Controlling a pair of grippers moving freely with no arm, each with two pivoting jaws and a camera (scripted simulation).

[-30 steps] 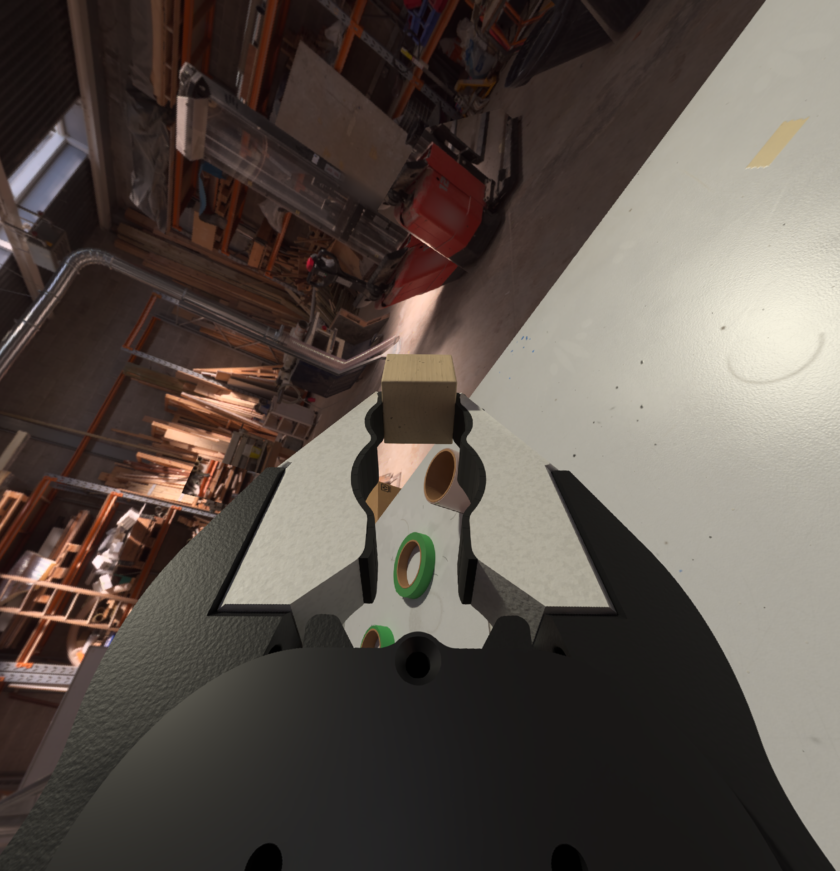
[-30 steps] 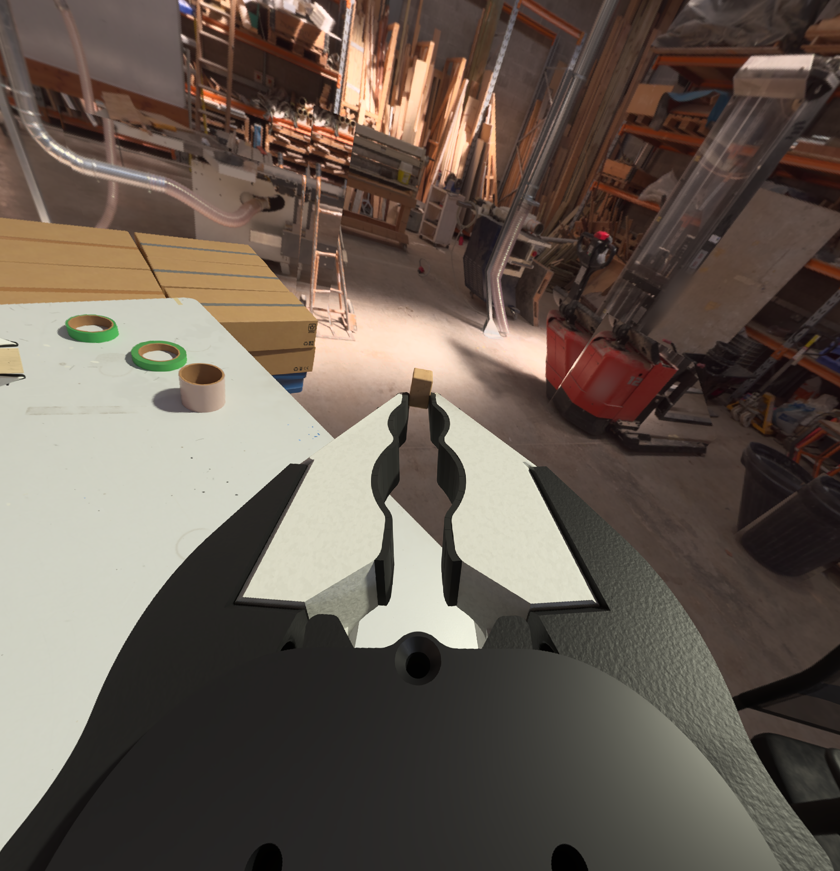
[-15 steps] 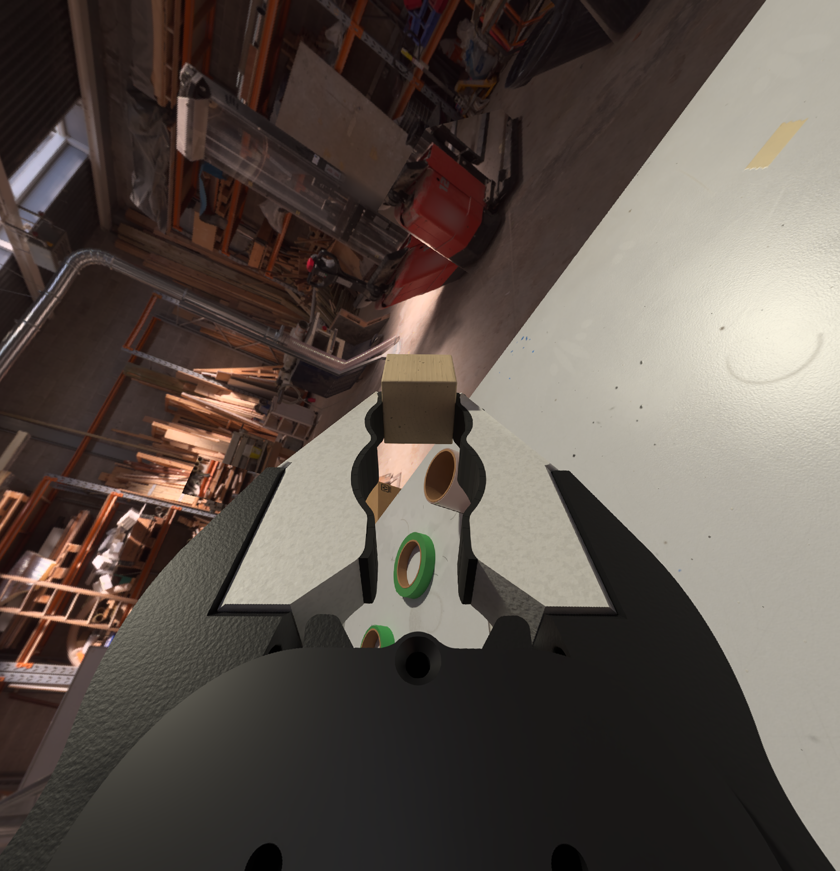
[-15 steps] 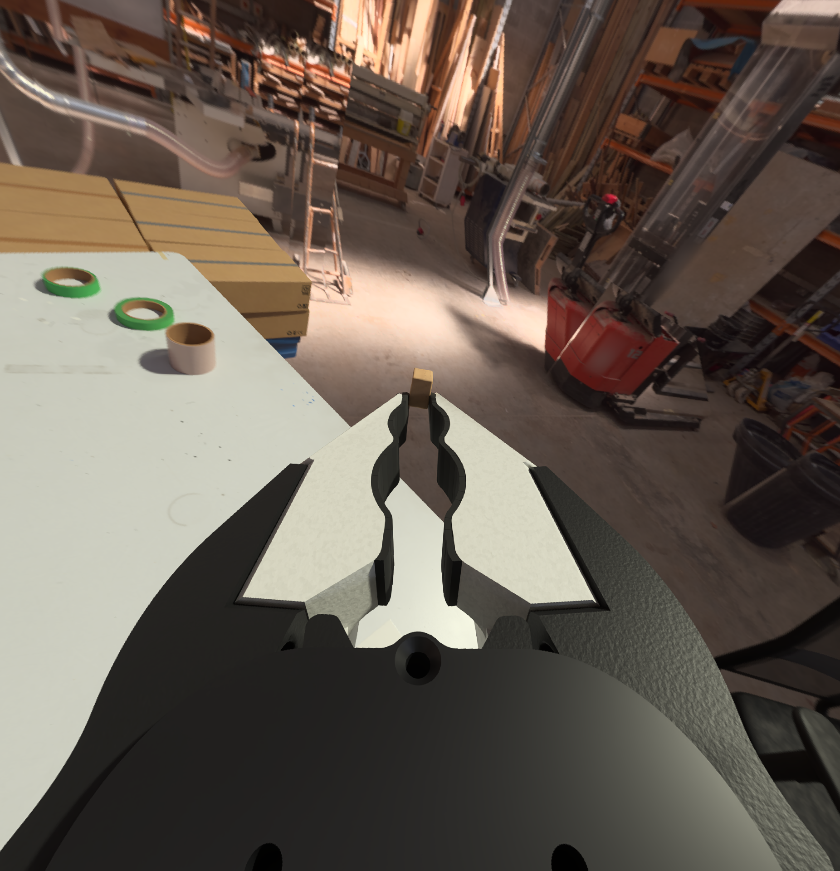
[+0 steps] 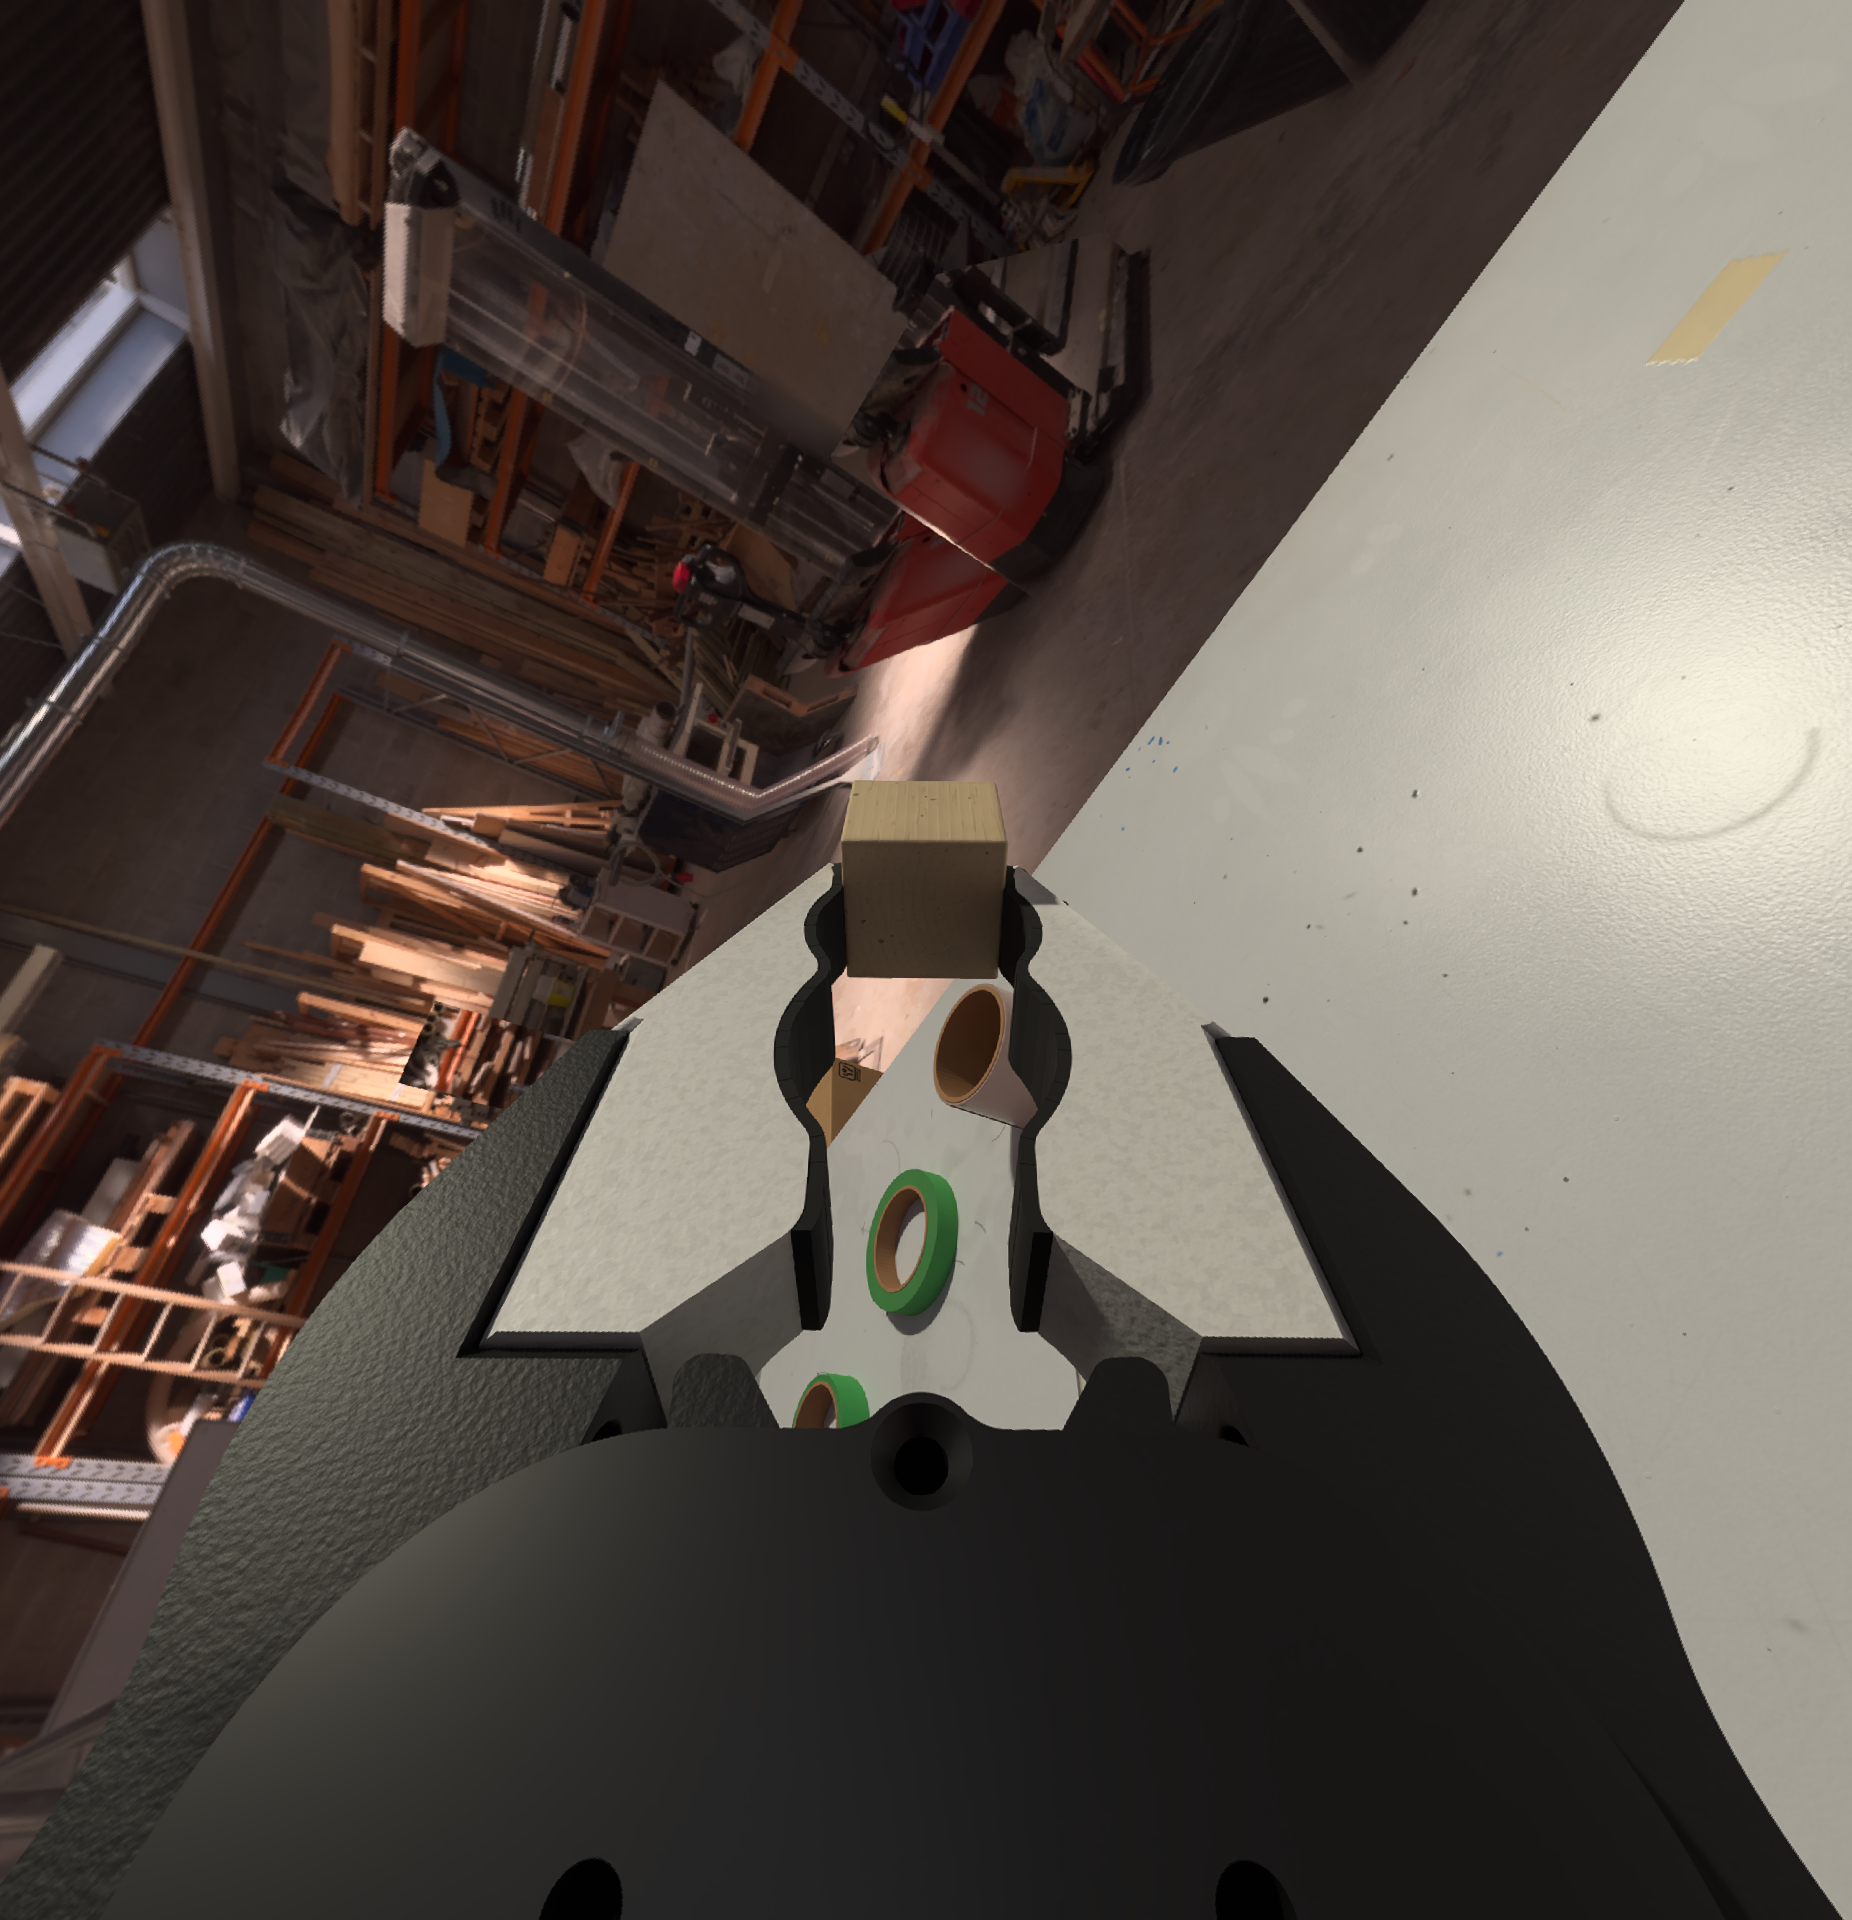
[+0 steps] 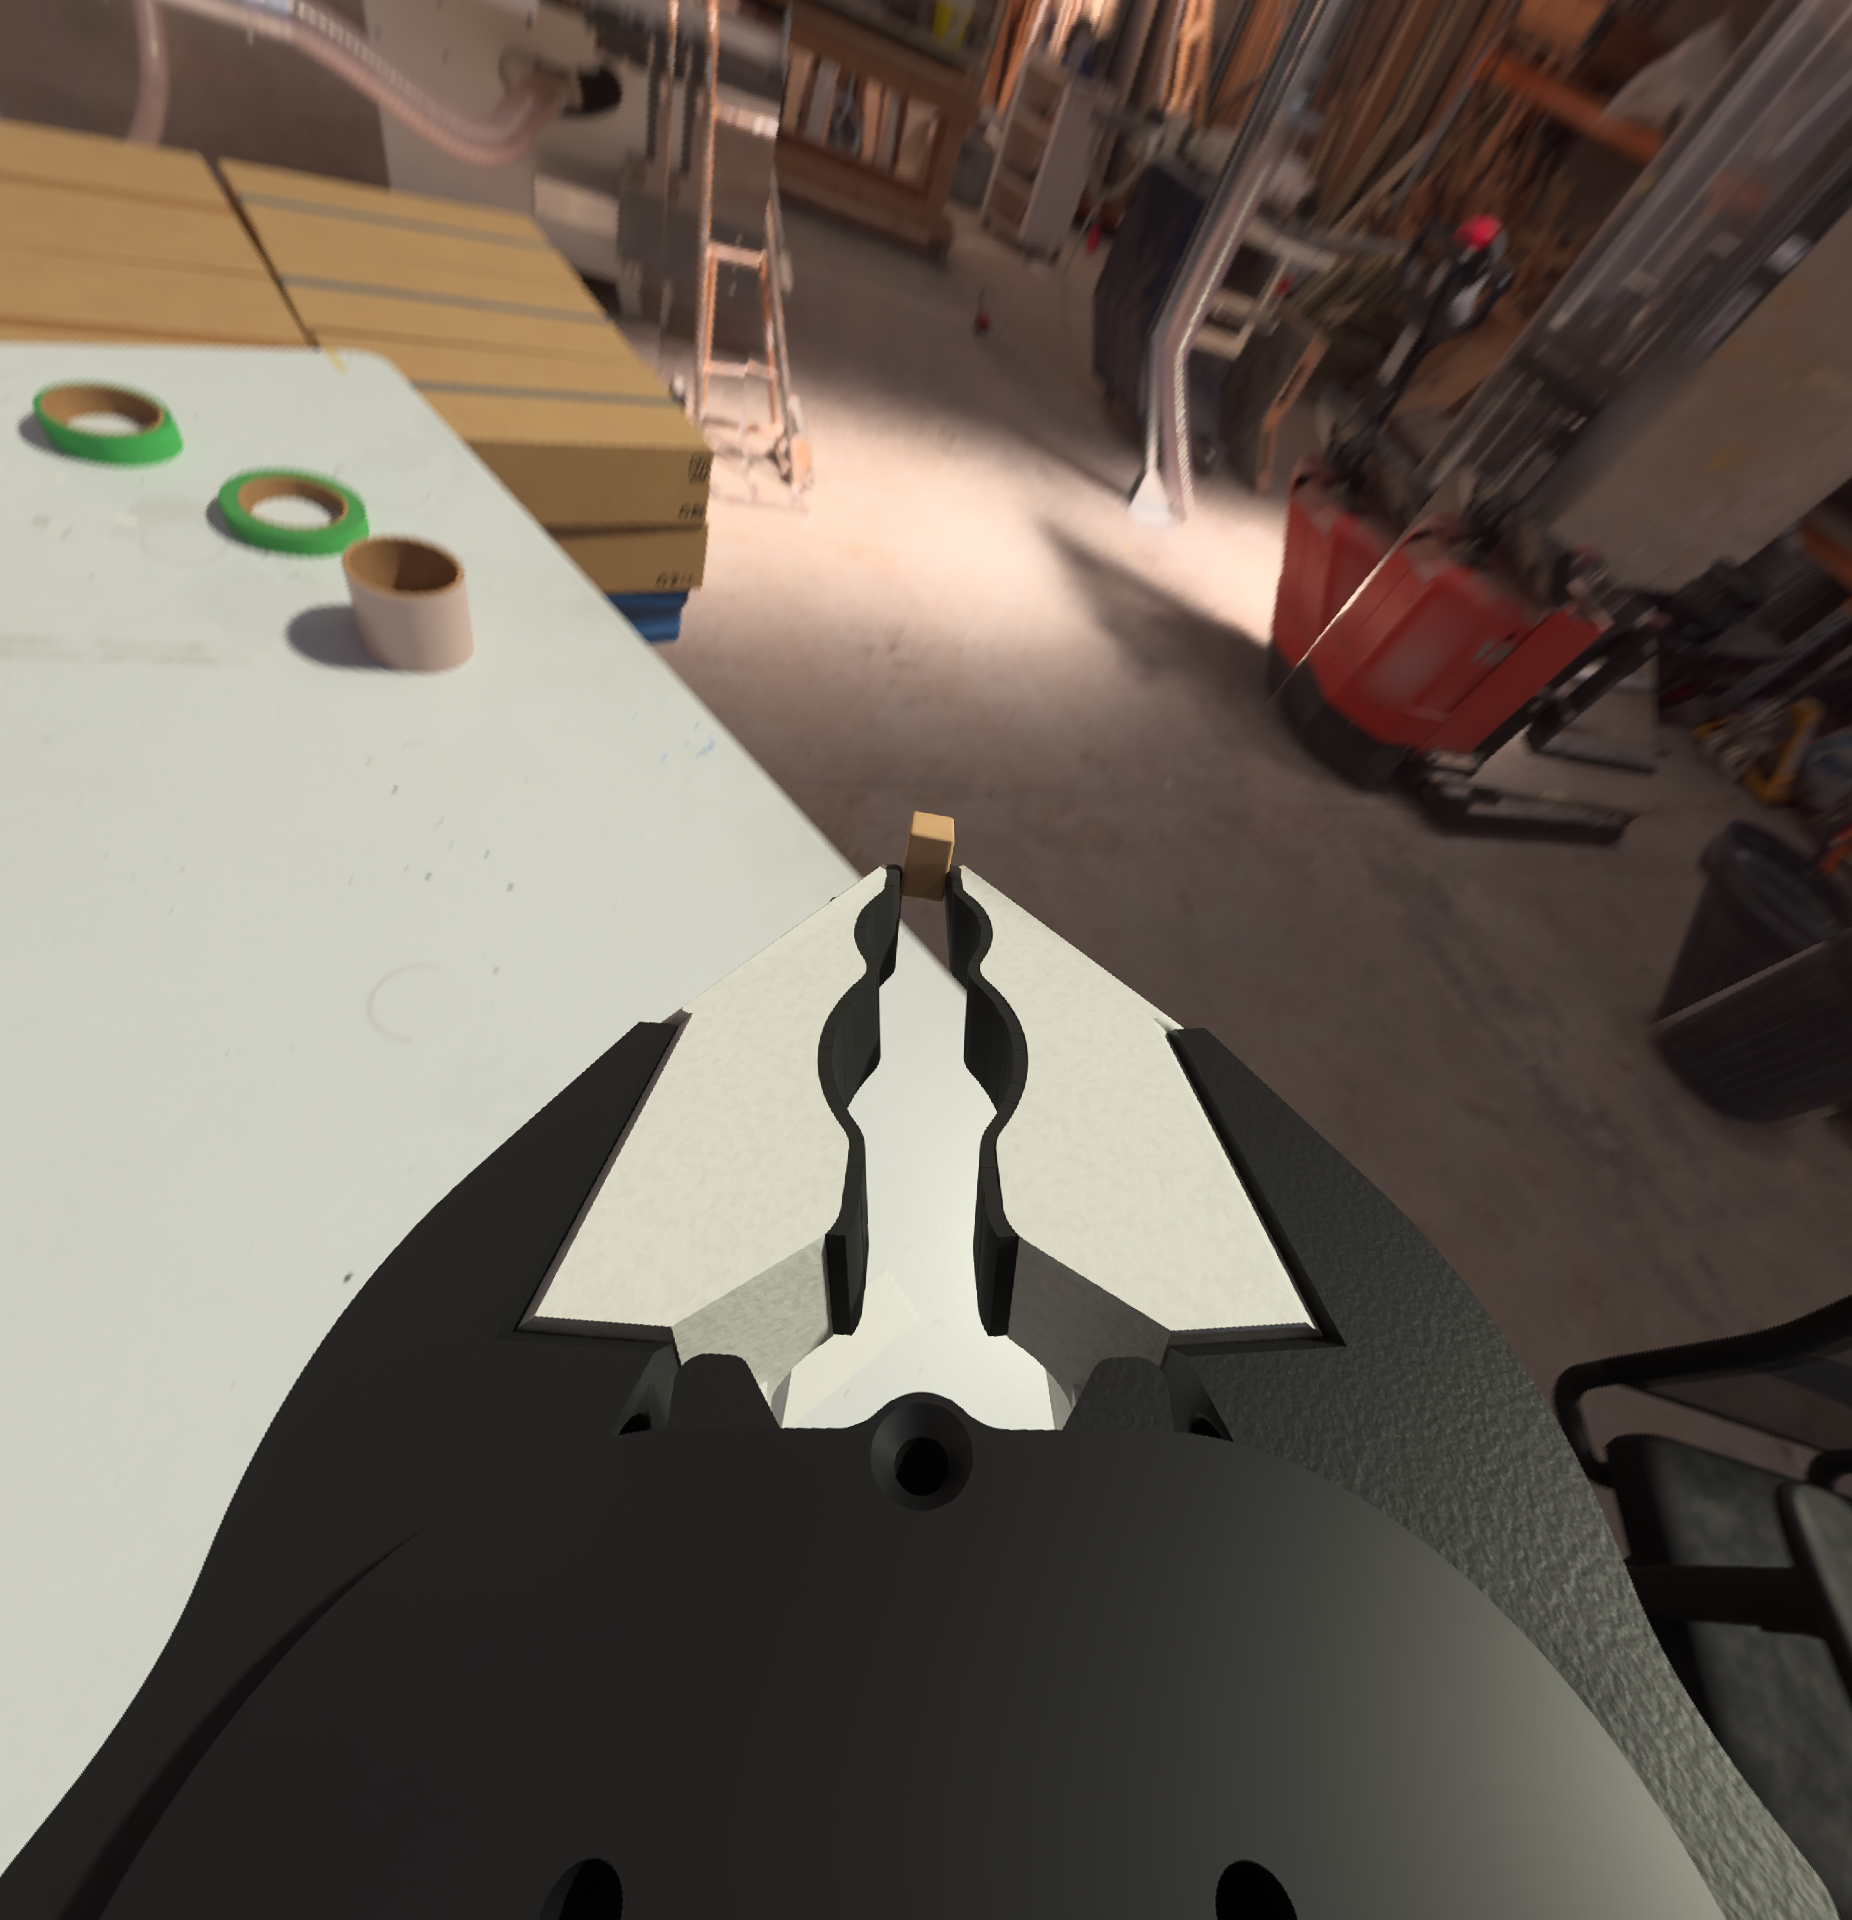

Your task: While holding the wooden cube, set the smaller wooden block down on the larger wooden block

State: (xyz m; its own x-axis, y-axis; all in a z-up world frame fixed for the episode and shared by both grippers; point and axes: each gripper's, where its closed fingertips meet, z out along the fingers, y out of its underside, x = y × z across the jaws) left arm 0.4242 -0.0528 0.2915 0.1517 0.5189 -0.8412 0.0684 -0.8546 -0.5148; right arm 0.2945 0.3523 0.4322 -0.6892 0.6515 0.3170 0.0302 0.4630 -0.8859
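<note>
Wood filled the left claw [image 5: 923, 914]: its two fingers were clamped on the sides of the wooden cube [image 5: 923, 894], which sat square at the very fingertips, clear of the white surface [image 5: 1524, 935]. Between those fingers, farther off on the surface, stood a bare cardboard tape core [image 5: 979, 1055], then a green tape roll [image 5: 909, 1242] nearer the claw's base, and a second green roll [image 5: 830, 1401] half hidden behind the claw body. A strip of tan tape [image 5: 1717, 310] lay stuck to the surface well away toward its far end. The right claw [image 6: 926, 883] was pinched nearly closed on the smaller wooden block [image 6: 929, 854], a tiny tan piece held at the fingertips just past the surface's edge [image 6: 693, 727], with workshop floor behind it. To that claw's left, on the surface, the cardboard core [image 6: 408, 603] stood just beside one green roll [image 6: 290, 511], the other green roll [image 6: 106, 423] a little farther on. Stacked flat cardboard boxes [image 6: 465, 343] lay beyond the surface, and a red pallet truck [image 6: 1421, 644] stood out on the floor. Where the larger wooden block was I could not tell from either view.
</note>
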